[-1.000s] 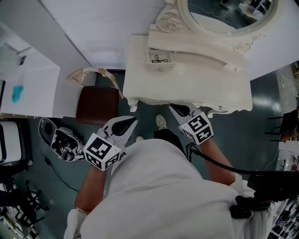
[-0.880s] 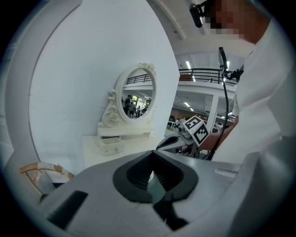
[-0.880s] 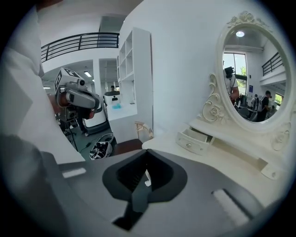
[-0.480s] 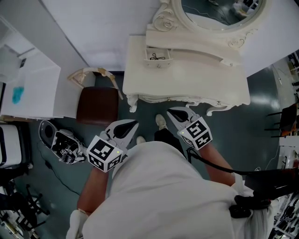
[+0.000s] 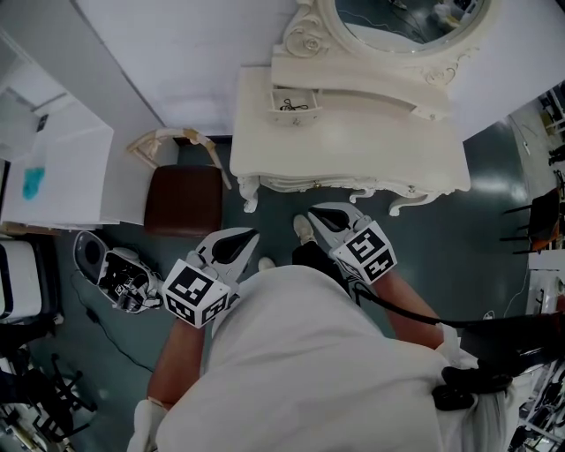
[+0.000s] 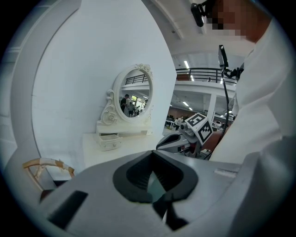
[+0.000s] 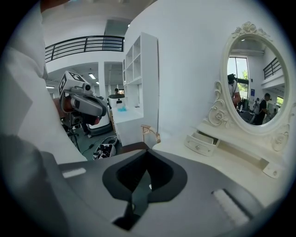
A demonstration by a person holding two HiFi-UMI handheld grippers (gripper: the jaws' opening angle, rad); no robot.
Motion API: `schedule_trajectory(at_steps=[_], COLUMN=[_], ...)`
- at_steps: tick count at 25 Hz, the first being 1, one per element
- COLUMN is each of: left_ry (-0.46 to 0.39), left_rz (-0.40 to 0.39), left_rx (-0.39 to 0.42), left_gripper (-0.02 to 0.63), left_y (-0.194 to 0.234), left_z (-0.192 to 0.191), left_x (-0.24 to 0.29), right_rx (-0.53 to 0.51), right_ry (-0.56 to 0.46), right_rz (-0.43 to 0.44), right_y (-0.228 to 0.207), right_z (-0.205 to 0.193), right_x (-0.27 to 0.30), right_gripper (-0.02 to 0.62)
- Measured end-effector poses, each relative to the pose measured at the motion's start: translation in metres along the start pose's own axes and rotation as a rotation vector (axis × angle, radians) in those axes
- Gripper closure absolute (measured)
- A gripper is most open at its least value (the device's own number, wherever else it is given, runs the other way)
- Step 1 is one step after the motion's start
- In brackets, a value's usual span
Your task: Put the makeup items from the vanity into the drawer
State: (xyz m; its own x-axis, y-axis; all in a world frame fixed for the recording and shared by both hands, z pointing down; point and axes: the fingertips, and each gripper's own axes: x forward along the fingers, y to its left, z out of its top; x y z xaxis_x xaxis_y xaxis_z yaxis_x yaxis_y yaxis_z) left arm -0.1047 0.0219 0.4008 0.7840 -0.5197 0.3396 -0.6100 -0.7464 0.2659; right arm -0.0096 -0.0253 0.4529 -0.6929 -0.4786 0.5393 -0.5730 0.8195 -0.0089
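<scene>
The white vanity [image 5: 353,150] stands ahead with an oval mirror [image 5: 397,22]; its top looks bare. Its small drawer [image 5: 293,102] is pulled open with a small dark item inside; the same drawer [image 6: 110,141] [image 7: 203,141] appears in both gripper views. My left gripper [image 5: 250,231] [image 6: 152,152] hovers over the floor, short of the vanity's front left corner, jaws together and holding nothing. Just below the vanity's front edge, my right gripper [image 5: 311,212] [image 7: 147,150] is likewise shut and empty. I see no makeup items on the vanity.
A brown stool [image 5: 184,199] with a wicker back [image 5: 172,141] sits left of the vanity. A white cabinet [image 5: 53,159] lies further left, and a machine [image 5: 119,274] rests on the floor. A shoe [image 5: 303,229] is between the grippers. Dark chairs [image 5: 538,221] stand right.
Both grippers stay shut. The right gripper has drawn back a little from the vanity's front edge, toward the left. The left gripper has barely moved.
</scene>
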Motion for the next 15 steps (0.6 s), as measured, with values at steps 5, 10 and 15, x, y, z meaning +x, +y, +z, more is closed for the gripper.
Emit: schedule_trajectory(at_steps=[5,10,15], left_ry=[0.001,0.004,0.006], left_rz=[-0.006,-0.009,-0.006], left_rx=[0.001,-0.004,-0.009], left_gripper=[0.604,0.604,0.604], left_y=[0.0001,0.0007,0.0041], left_z=[0.0003,-0.0028,-0.0047], left_x=[-0.0012,-0.0025,-0.0043], right_rx=[-0.003,-0.006,-0.008], right_ry=[-0.003,-0.002,-0.003], right_rz=[-0.003,0.003,0.009], right_y=[0.0029,0.008,0.0099], right_z=[0.0019,0.0013,0.0025], right_x=[-0.0001,0.0027,0.007], right_gripper=[0.595,0.595,0.595])
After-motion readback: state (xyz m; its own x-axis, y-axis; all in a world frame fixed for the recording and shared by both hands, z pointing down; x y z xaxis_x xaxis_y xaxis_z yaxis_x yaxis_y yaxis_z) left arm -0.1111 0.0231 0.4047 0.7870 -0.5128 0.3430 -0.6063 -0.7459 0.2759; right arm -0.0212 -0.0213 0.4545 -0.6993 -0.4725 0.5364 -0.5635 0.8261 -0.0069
